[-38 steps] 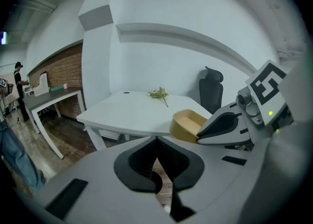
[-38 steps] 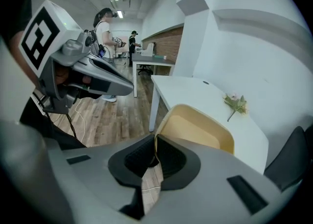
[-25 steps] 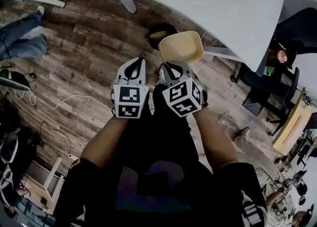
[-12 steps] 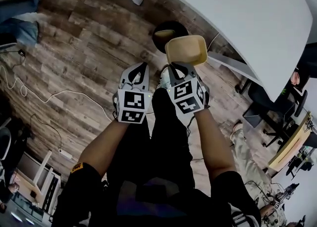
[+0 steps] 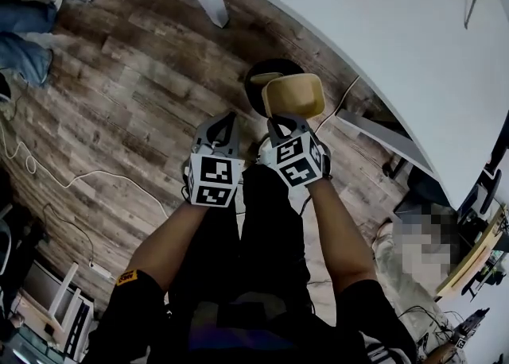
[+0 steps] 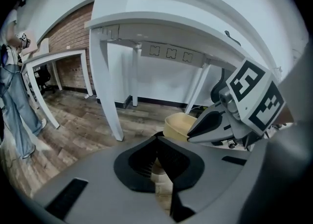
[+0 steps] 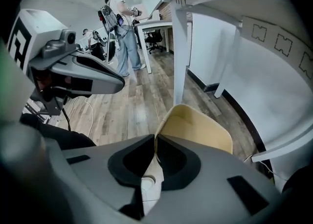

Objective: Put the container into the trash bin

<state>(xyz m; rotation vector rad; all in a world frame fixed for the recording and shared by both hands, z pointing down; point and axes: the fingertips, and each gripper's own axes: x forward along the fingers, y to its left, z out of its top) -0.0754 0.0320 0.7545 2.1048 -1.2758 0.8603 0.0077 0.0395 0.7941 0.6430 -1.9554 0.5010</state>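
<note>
Right gripper (image 7: 155, 137) clamped on near rim of tan container (image 7: 195, 125), thin wall pinched between the jaws. Left gripper (image 6: 156, 139) closed on nothing, jaws meeting at the tips, just beside the right one. Container held in air, open side up, over near edge of black trash bin (image 5: 253, 88), which sits on wood floor (image 5: 119, 100) by white table (image 5: 382, 21). Something tan already lies in the bin. Container looks light, thin-walled, probably a bit flexible and smooth. Rim pinch should be enough; squeezing hard may buckle the wall. Empty as far as visible.
</note>
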